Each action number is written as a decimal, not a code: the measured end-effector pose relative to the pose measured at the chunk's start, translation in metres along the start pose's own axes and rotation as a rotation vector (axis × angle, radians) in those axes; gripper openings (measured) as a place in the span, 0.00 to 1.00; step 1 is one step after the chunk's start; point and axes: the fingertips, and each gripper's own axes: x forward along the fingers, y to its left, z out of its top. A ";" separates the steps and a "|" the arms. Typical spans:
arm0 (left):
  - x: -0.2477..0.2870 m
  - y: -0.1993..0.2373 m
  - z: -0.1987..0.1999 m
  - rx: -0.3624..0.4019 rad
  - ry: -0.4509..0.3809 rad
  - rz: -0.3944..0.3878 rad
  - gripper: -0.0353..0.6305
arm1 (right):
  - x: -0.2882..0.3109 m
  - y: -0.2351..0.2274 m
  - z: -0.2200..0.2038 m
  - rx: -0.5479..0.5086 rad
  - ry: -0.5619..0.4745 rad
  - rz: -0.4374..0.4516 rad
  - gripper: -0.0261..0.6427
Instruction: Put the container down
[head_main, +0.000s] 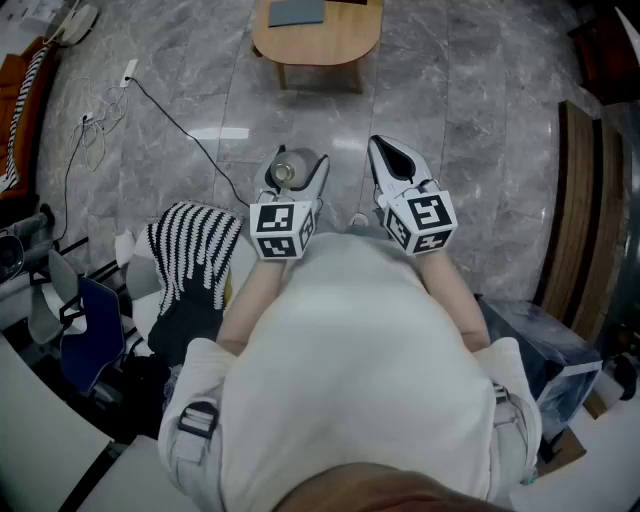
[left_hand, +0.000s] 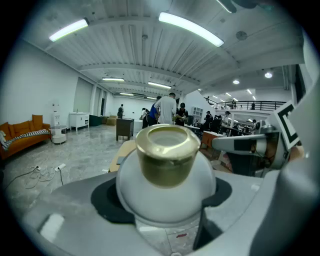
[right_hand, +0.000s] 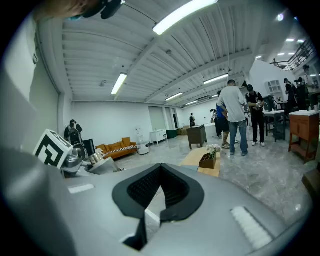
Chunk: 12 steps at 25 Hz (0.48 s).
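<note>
Our left gripper (head_main: 297, 178) is clamped on the gold-lidded container (left_hand: 167, 165), held above the floor (head_main: 480, 120); our right gripper (head_main: 385, 152) has its 2 jaws together, empty. We judge this mid-carry: next, reach a surface, perhaps the table (head_main: 345, 40) ahead, and lower it.

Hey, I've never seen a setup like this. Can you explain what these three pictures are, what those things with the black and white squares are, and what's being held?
There is no robot here: a person holds a two-jaw gripper in each hand. The marker cubes are part of those tools. The head view comes from a camera on the person's head, looking down at their body, the grey stone floor and a low wooden table further ahead. The other two pictures come from a camera riding on each gripper, looking along its jaws. The left gripper is closed on a round white container with a gold-coloured top, held above the floor. The right gripper is shut and holds nothing.
</note>
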 end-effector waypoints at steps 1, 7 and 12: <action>-0.002 -0.002 0.000 0.000 0.000 0.001 0.58 | -0.002 0.003 0.000 -0.003 0.000 0.002 0.03; -0.019 -0.010 -0.004 -0.022 -0.006 0.010 0.58 | -0.018 0.019 0.001 -0.029 0.000 0.011 0.03; -0.025 -0.019 -0.009 -0.034 -0.011 0.018 0.58 | -0.030 0.018 -0.004 -0.040 0.001 0.016 0.03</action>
